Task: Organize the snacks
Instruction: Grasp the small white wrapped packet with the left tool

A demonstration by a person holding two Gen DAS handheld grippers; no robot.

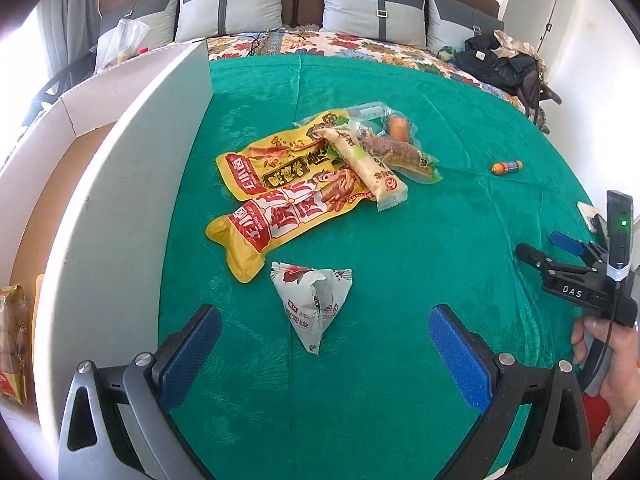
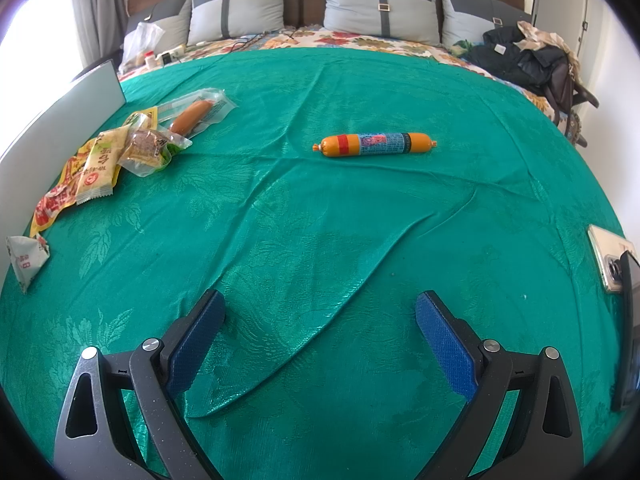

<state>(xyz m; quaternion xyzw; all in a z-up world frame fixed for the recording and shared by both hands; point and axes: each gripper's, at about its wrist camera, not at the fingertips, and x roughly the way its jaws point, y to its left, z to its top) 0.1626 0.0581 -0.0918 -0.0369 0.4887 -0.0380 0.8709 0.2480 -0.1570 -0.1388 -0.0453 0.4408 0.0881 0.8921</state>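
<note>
A white triangular snack pack (image 1: 314, 304) lies on the green cloth just ahead of my open, empty left gripper (image 1: 324, 352). Beyond it lies a pile of snacks: two yellow packs (image 1: 280, 216), a cream bar (image 1: 368, 164) and clear-wrapped meat snacks (image 1: 400, 148). A cardboard box (image 1: 116, 184) with a white flap stands to the left. An orange sausage stick (image 2: 374, 144) lies alone ahead of my open, empty right gripper (image 2: 320, 340). The pile also shows at the left of the right wrist view (image 2: 120, 148). The right gripper also shows in the left wrist view (image 1: 560, 248).
The green cloth (image 2: 320, 240) covers a bed with grey pillows (image 2: 380, 4) at the head. Dark clothes and a bag (image 2: 528, 60) lie at the far right. A phone (image 2: 610, 260) lies at the right edge. Snack packs (image 1: 14, 344) lie in the box.
</note>
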